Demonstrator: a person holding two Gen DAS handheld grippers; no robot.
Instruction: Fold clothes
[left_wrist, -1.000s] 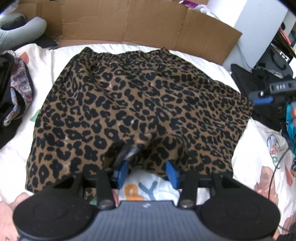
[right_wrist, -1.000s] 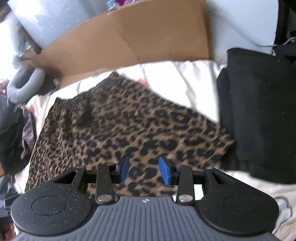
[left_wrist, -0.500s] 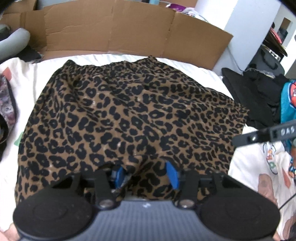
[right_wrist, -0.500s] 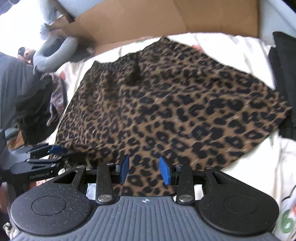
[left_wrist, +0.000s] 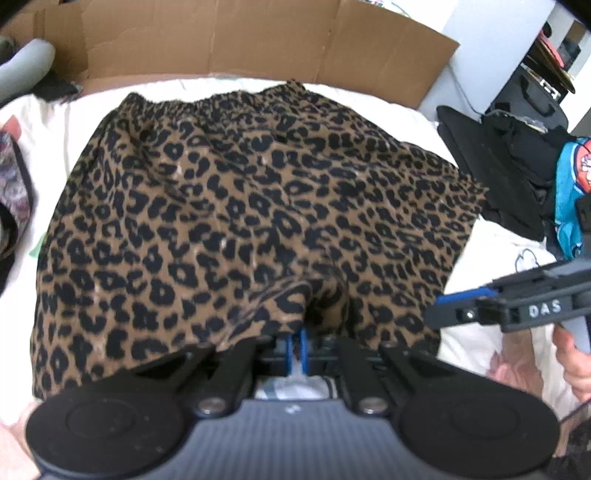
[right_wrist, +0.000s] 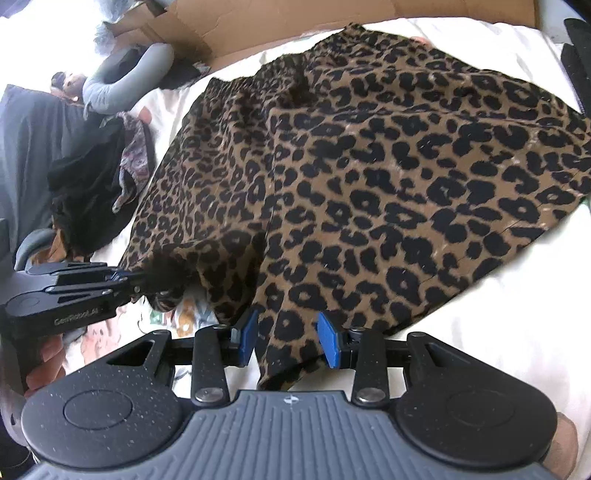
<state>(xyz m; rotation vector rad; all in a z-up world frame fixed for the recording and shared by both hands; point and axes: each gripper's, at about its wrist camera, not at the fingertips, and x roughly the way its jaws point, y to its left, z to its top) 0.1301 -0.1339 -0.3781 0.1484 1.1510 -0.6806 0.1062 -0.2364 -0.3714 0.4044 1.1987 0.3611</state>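
The leopard-print skirt (left_wrist: 258, 206) lies spread on the bed (right_wrist: 498, 295), its gathered waistband toward the far edge, where a cardboard sheet (left_wrist: 221, 40) stands, and its hem toward the near edge. Most of the cloth is flat and in one layer, so no finished fold shows.

The left hand-held gripper (left_wrist: 295, 345) has its blue fingers pressed together on the hem near the middle of the near edge. The cloth bunches up just above them, and in the right wrist view this part of the hem is lifted off the bed sheet. The right hand-held gripper (right_wrist: 288, 339) has its fingers well apart. A strip of the hem lies between them, but they are not pinching it.

In my judgement the folding of this skirt is at an early stage: one point of the hem is held, and a second hold further toward the right corner seems to be in preparation. What is left is to bring one part over the other and flatten it. Other dark clothes (right_wrist: 92, 173) lie in a pile at the left edge of the bed, not folded.
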